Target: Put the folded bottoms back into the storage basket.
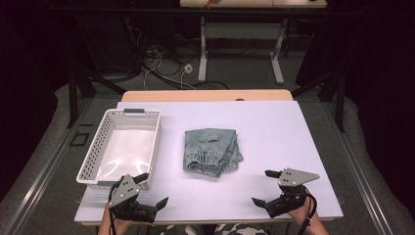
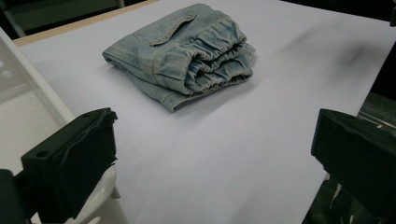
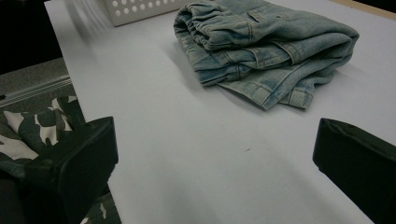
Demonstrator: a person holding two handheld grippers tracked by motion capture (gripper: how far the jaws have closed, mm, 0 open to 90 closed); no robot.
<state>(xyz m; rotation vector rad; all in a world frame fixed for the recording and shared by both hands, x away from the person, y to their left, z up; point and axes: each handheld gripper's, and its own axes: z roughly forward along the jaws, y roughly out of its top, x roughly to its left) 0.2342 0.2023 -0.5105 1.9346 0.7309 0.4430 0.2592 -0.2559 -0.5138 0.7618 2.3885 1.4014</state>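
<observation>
Both grippers sit right at the near edge of the table, 1 in each hand. The left gripper is at the near-left corner, its jaws spread wide with nothing between them, and 1 jaw tip is just beside the near end of the basket. The right gripper is over by the near-right part of the sheet, jaws also wide apart and empty. In the right gripper view you can see camo-pattern trousers below the table edge, so that side hangs close to the drop-off.

Between the 2 grippers the white top is bare, lots of room to slide forward.

Further in, the jeans lie folded flat near the middle of the table, well apart from both grippers and roughly between their lines of approach. In the left gripper view the jeans show a bunched elastic end facing the camera.

The white perforated basket is left of the jeans, near but not touching, running along the left edge. Past the far edge there's a strip of wood, then floor with cables.
</observation>
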